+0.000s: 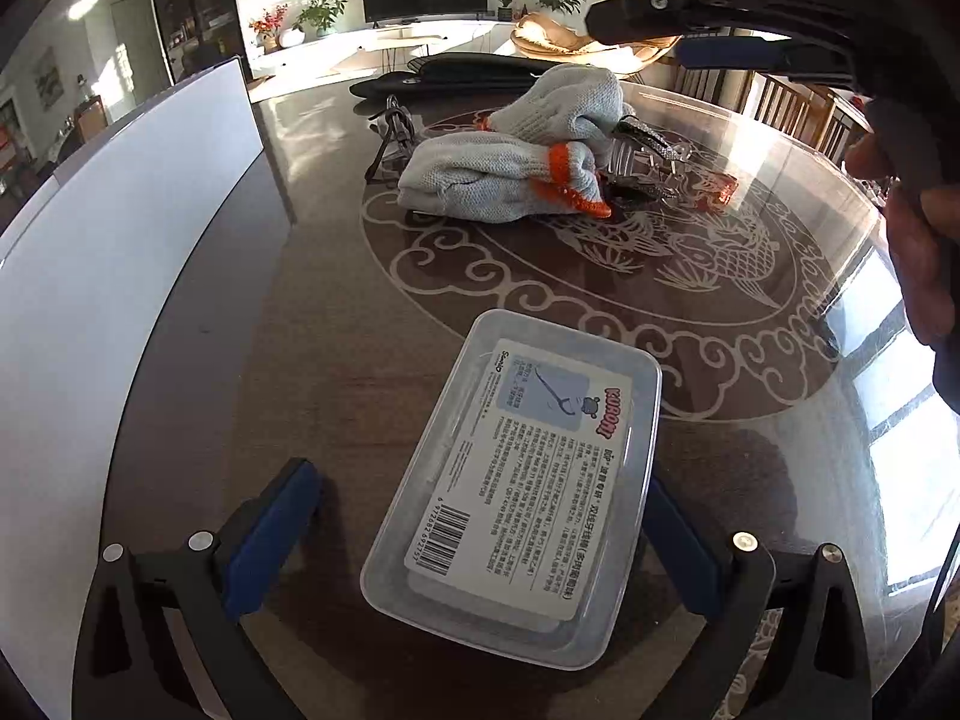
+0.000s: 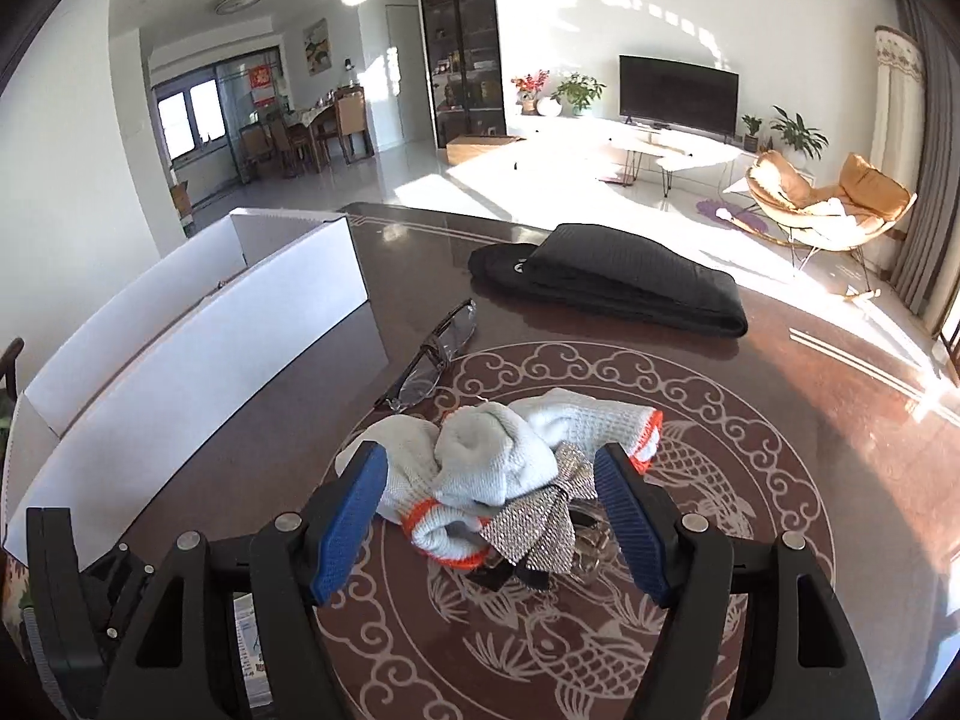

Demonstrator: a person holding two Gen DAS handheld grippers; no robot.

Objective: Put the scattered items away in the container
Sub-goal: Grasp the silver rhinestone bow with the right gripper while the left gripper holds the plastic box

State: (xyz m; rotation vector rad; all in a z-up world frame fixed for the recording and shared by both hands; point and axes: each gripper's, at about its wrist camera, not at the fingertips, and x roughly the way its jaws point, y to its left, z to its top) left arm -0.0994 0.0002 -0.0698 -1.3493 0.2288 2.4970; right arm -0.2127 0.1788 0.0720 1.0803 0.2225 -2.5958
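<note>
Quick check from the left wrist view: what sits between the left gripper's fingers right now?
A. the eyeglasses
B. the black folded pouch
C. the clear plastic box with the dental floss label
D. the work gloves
C: the clear plastic box lies on the table between the open left gripper fingers; the work gloves lie farther off.

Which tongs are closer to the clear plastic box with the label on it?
Left. The left tongs sit open around the clear plastic box on either side. The right tongs are farther off, open over the grey knitted gloves with orange cuffs.

Crumpled grey orange-cuffed gloves (image 1: 504,174) beside white open-topped box (image 2: 180,324).
</note>
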